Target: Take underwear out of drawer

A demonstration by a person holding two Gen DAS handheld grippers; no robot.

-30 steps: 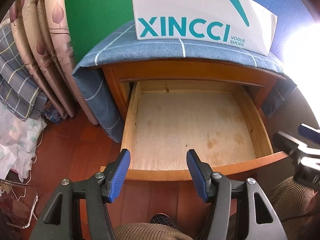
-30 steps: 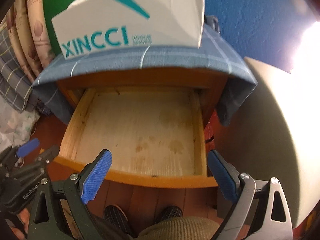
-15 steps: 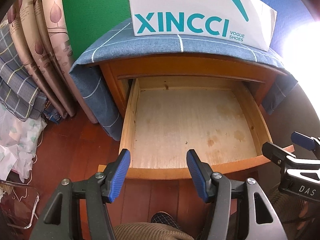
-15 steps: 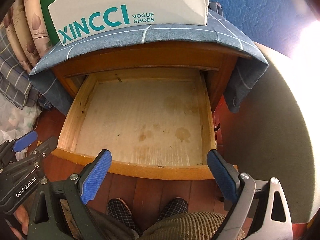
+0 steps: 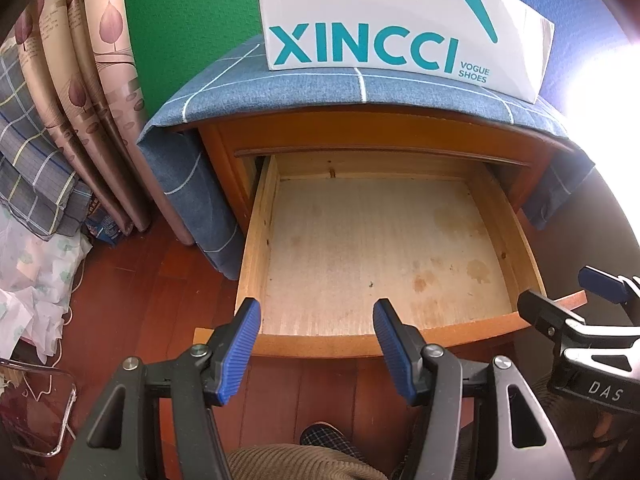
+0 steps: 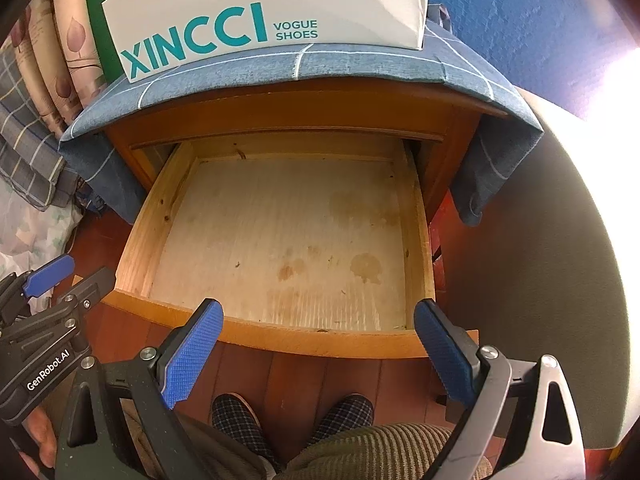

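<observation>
Oddly, no underwear showing in open drawer (image 5: 256, 248); likely soft, light, easy to pinch anywhere. Left gripper (image 5: 316, 322) and right gripper (image 6: 318, 320) wide open, holding nothing.

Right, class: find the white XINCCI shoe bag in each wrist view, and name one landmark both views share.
Left wrist view: shoe bag at top centre-right, on the blue checked cloth.
Right wrist view: shoe bag at top centre-left, on the same cloth.
Shared landmark: the open wooden drawer below it, showing only bare stained wood.

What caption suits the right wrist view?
Open right gripper above the pulled-out, bare drawer; no underwear visible.
</observation>
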